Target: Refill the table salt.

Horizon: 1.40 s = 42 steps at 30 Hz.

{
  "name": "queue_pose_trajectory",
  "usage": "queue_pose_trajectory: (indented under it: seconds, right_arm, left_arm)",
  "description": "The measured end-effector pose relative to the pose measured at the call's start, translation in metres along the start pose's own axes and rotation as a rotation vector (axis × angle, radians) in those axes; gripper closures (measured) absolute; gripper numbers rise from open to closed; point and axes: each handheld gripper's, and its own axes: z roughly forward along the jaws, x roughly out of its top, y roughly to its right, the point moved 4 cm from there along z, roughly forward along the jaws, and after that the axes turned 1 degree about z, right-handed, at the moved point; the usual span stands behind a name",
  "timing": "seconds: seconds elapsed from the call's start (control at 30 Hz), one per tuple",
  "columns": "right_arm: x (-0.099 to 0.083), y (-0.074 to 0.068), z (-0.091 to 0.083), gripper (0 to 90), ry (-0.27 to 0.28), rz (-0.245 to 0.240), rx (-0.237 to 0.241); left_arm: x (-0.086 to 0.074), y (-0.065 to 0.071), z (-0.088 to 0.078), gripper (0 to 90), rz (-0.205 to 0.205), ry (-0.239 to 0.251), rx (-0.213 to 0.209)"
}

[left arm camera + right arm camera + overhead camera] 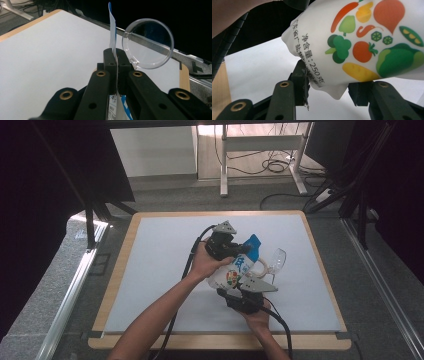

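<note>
- Pouch [239, 268] up off the mat [150, 270], held between both grippers above the middle of the table [120, 265], right of centre.
- White plastic, soft and crumpled, with a blue top edge tilted up and away in the high view.
- Right gripper view gives the print close: carrot, pepper, beet, peas, broccoli, tomato, cabbage in bright orange, red and green on the pouch [372, 37], plus a line of black characters ending in a printed weight along one side.
- Bottom corner is bunched and pointed, sagging down between the jaws there.
- Left gripper [116, 58] is clamped tight on the flat sealed top of the pouch [112, 32]; the thin blue and white edge stands straight up out of the closed jaws.
- Right gripper [328, 86] pinches the puckered lower end, jaws part way in, left pad pressed into the crumpled plastic.
- In the high view the left gripper [239, 249] sits at the upper end and the right gripper [239, 290] at the lower end, one hand on each.
- Clear glass [276, 261] stands on the mat just right of the pouch; from the left gripper view the glass [148, 47] shows as a round rim just beyond the blue edge.
</note>
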Motion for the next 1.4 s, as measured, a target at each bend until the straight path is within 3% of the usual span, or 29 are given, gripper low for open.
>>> queue_pose_trajectory:
  seconds: [0.2, 0.83, 1.4]
  right_arm:
    - [0.0, -0.004, 0.003, 56.6, -0.001, 0.002, -0.01]
    - [0.001, -0.003, -0.006, 56.9, 0.026, 0.009, 0.047]
    - [0.002, -0.004, -0.006, 56.9, 0.034, 0.029, 0.038]
  left_arm:
    - [-0.002, -0.002, -0.001, 89.9, -0.005, -0.017, -0.006]
    - [0.0, -0.004, 0.0, 89.9, 0.011, -0.023, -0.031]
    - [-0.001, -0.006, 0.006, 89.8, 0.014, -0.035, -0.03]
